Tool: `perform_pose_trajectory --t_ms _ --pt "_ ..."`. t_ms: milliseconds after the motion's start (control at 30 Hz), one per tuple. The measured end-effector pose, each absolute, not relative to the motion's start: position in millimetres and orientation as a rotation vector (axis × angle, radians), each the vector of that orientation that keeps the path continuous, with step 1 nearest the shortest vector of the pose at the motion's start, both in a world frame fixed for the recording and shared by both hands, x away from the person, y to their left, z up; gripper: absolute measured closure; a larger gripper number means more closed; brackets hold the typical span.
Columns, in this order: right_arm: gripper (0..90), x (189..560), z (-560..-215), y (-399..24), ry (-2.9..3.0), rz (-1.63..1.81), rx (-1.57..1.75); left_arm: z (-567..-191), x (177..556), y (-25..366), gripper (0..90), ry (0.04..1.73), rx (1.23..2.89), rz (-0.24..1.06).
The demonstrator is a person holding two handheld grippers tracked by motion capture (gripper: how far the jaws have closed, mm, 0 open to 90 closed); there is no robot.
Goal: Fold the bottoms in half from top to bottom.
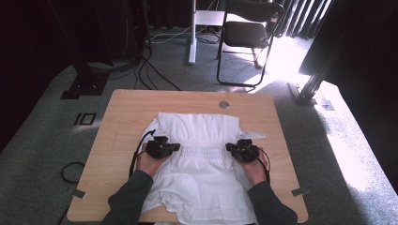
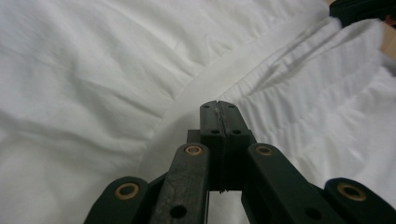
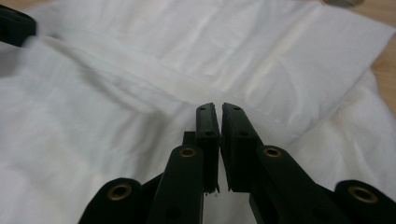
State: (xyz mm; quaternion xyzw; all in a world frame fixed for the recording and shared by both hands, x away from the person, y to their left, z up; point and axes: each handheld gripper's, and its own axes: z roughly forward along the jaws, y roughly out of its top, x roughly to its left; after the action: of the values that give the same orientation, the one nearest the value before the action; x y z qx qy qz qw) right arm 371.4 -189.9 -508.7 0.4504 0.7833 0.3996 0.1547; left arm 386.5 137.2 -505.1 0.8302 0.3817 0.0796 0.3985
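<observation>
A white garment (image 1: 202,164) with a gathered elastic band (image 1: 202,151) lies spread on the wooden table (image 1: 126,108). My left gripper (image 1: 177,146) rests at the band's left end and my right gripper (image 1: 229,147) at its right end, both pointing inward. In the left gripper view the black jaws (image 2: 218,105) are pressed together just above the cloth (image 2: 93,84), with nothing seen between them. In the right gripper view the jaws (image 3: 218,106) stand nearly together over the white fabric (image 3: 116,116), a thin slit between them and no cloth in it.
A round grommet (image 1: 224,104) sits in the table near its far edge. A black folding chair (image 1: 248,33) and a white post (image 1: 192,33) stand on the carpet beyond. Cables (image 1: 70,171) lie on the floor at the left. Bare wood borders the garment on both sides.
</observation>
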Motion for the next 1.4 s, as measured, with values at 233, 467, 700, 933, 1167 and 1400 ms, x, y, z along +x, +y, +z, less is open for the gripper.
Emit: perform_pose_trajectory --t_ms 233,467,700,933,1167,1400 --pt "80.9 390.2 -534.3 -180.6 2.363 1.18 1.321 -530.6 396.1 122.1 87.3 0.987 2.181 0.157" --pt "74.7 359.4 -524.9 -189.7 2.384 1.336 1.199 -522.3 358.6 127.9 80.8 0.837 2.13 0.104" --pt "70.0 324.4 -521.7 -193.4 2.449 1.413 1.04 -530.9 326.0 127.4 77.5 0.737 2.182 0.02" --pt "65.3 315.6 -508.3 -189.7 2.382 1.482 1.029 -539.9 311.0 124.4 75.5 0.692 2.248 0.009" --pt "66.4 302.7 -546.5 -153.3 2.606 1.187 0.949 -546.9 309.5 134.0 72.1 0.727 2.217 -0.029" --pt "56.9 315.1 -526.3 -164.4 2.495 1.224 0.957 -523.3 320.0 153.7 62.1 0.788 2.169 0.118"
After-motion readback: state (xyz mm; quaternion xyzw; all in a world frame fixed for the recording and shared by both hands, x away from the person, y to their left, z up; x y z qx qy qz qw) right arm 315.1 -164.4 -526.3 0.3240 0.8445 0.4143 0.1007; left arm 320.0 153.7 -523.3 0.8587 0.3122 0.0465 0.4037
